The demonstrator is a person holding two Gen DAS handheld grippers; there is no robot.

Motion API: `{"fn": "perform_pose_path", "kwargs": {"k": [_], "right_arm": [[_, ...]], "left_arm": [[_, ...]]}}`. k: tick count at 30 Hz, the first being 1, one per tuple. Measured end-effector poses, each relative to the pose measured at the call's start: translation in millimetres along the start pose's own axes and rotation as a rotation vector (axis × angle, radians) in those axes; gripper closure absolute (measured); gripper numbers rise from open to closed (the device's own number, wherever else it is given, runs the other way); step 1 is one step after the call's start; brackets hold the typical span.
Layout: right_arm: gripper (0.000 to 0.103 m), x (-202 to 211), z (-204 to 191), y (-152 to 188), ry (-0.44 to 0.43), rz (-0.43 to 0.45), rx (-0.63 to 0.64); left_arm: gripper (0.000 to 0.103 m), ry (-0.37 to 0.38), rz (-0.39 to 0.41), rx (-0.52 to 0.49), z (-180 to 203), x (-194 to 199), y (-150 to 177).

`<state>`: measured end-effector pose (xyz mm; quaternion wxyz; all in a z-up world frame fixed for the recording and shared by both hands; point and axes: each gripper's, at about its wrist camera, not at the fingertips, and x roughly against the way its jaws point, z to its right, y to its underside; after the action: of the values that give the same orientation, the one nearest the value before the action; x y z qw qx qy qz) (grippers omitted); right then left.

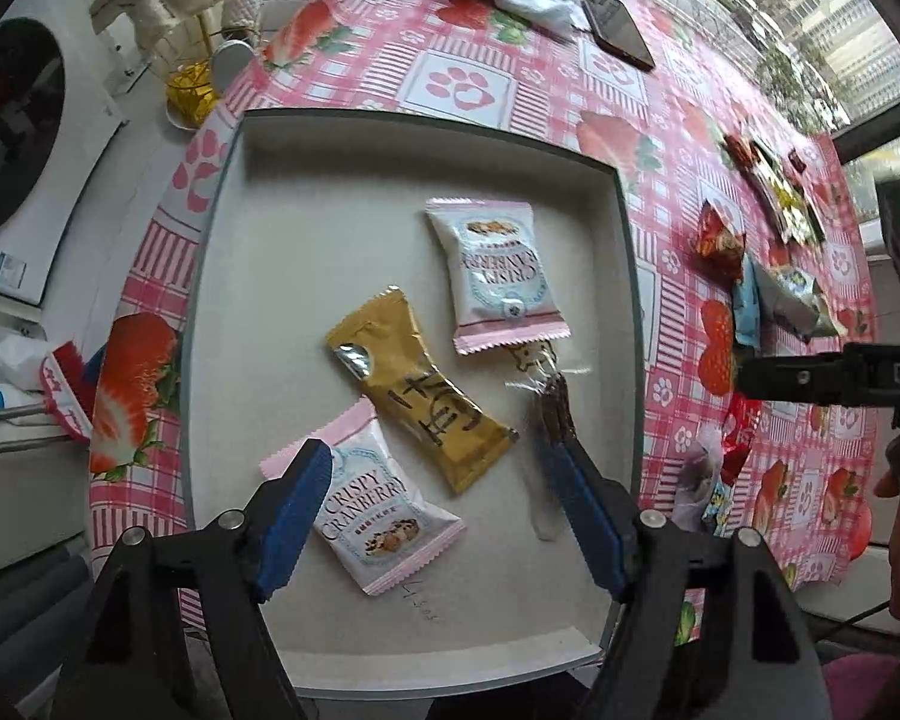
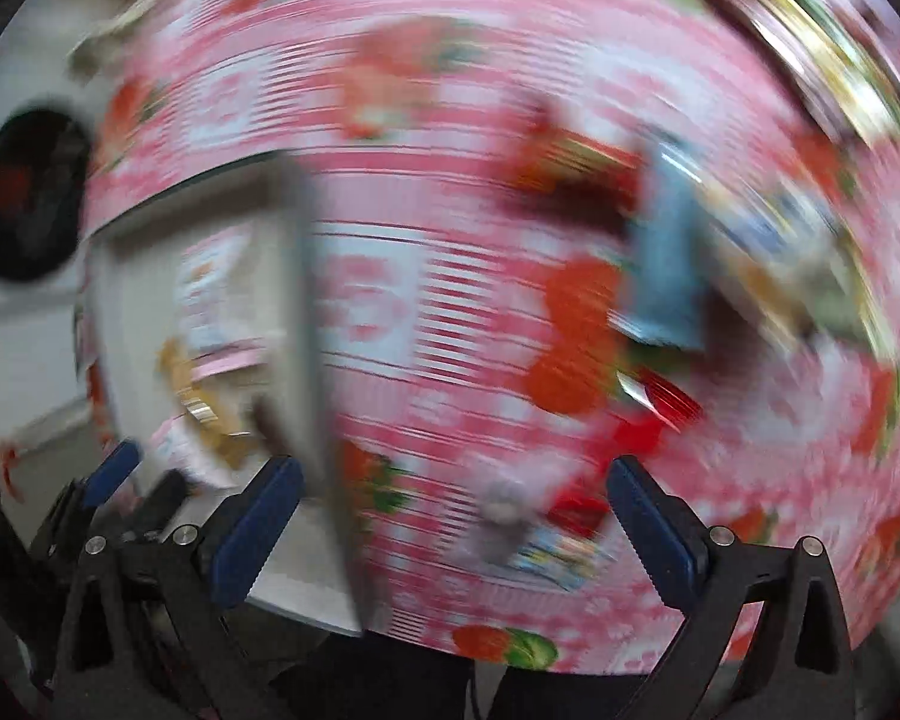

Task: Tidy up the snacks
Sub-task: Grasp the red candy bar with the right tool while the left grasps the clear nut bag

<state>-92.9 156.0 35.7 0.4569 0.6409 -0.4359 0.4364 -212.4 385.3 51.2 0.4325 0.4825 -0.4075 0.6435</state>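
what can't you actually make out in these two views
- Right wrist view: motion blur smears the snacks on the tablecloth; no label is readable.
- Left wrist view: the left gripper has a finger covering part of the clear-wrapped snack.
- Left wrist view: the far snack pile is too small to identify.
- Left wrist view: the right gripper is cut off by the frame edge.

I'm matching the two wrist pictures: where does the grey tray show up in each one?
Left wrist: the grey tray fills the middle, snack packets lying in it.
Right wrist: blurred, it sits at the left, beside the left finger.
Shared landmark: the pink strawberry tablecloth under the tray.
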Motion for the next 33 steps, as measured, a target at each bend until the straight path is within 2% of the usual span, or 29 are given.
{"fn": "perform_pose_path", "kwargs": {"k": [5,7,13,19,21,24,29,33], "right_arm": [[0.001,-20,77,24,-0.001,-0.065,-0.283],[0.001,-29,93,33,-0.029,-0.089,-0.337],[0.001,-47,96,54,0.019,-0.12,-0.267],[0.001,-64,49,66,0.084,-0.118,-0.029],[0.001,-59,38,67,0.121,-0.064,0.017],[0.001,-45,45,59,0.1,0.009,-0.049],[0.001,-47,82,45,-0.017,-0.012,-0.313],[0.001,-57,77,40,0.004,-0.022,-0.317]], "left_arm": [[0.024,-0.003,-0.02,-0.045,13,-4,-2],[0.024,-0.001,-0.026,-0.066,19,-4,-3],[0.024,-0.006,-0.05,-0.141,39,-7,-4],[0.024,-0.014,-0.073,-0.188,54,-11,-2],[0.024,-0.02,-0.079,-0.2,58,-10,-1],[0.024,-0.027,-0.08,-0.208,61,-8,0],[0.024,-0.038,-0.089,-0.215,65,-7,1],[0.023,-0.045,-0.091,-0.229,72,-6,3]]}}
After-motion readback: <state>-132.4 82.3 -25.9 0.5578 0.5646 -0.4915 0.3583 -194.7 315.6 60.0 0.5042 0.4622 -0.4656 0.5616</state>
